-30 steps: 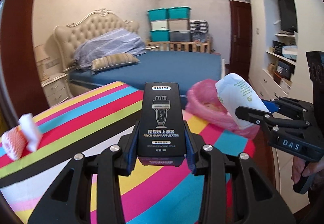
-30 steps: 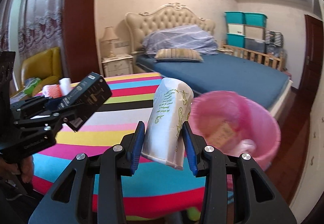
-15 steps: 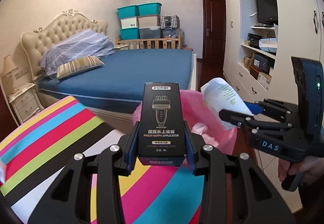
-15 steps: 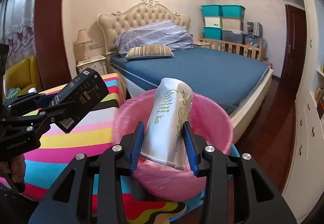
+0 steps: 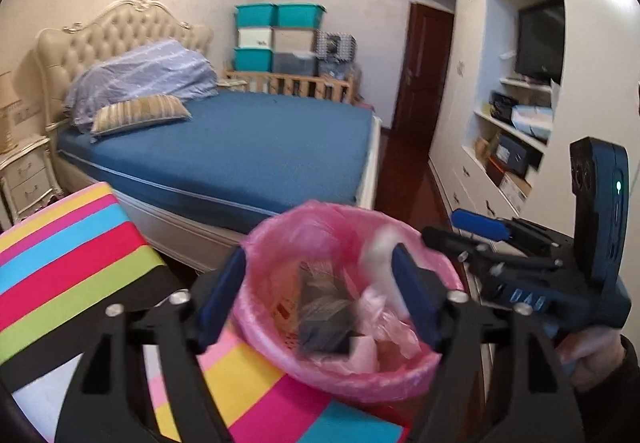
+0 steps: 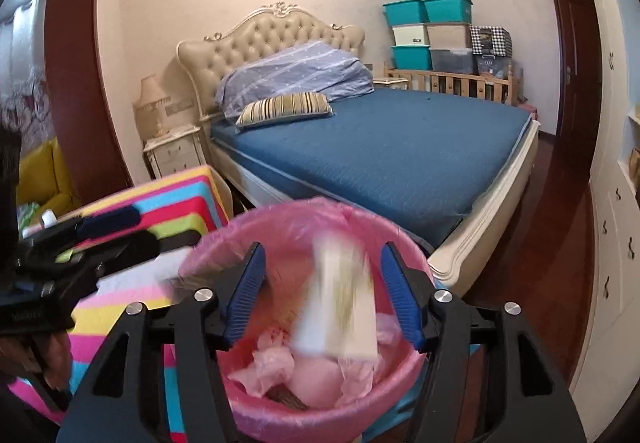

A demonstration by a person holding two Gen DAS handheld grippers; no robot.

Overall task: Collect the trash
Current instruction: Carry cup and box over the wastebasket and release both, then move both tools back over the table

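A bedroom with cream walls, a dark wood floor and a dark door [image 5: 426, 71]. The bed [image 5: 240, 155] fills the middle: blue sheet, tufted cream headboard [image 6: 272, 31], a folded pale-blue duvet [image 6: 296, 71] and a striped pillow [image 6: 284, 105] at its head. A wooden crib rail [image 6: 452, 81] stands against the bed's far side, with teal and grey bins [image 5: 276, 39] stacked behind it. White built-in shelving [image 5: 516, 131] with a TV [image 5: 540, 43] lines the right wall. A nightstand [image 6: 174, 155] with a lamp [image 6: 150, 107] sits left of the headboard; a yellow chair [image 6: 44, 171] shows at the far left.

The counter [image 5: 68, 243] wears a cloth of bright stripes: pink, blue, red, green, black, yellow. At its edge, toward the bed, is the pink basket [image 5: 420, 371] lined with a pink bag, holding crumpled pink plastic and scraps.

The left claw [image 5: 318, 299] is spread wide and holds nothing; below it the black box [image 5: 324, 319] is blurred inside the basket. The right claw [image 6: 320, 295] is also wide and empty; between its blue pads the white paper cup [image 6: 340, 307], printed green, is blurred just above the trash in the basket. Each claw shows at the edge of the other's view, over the basket rim.
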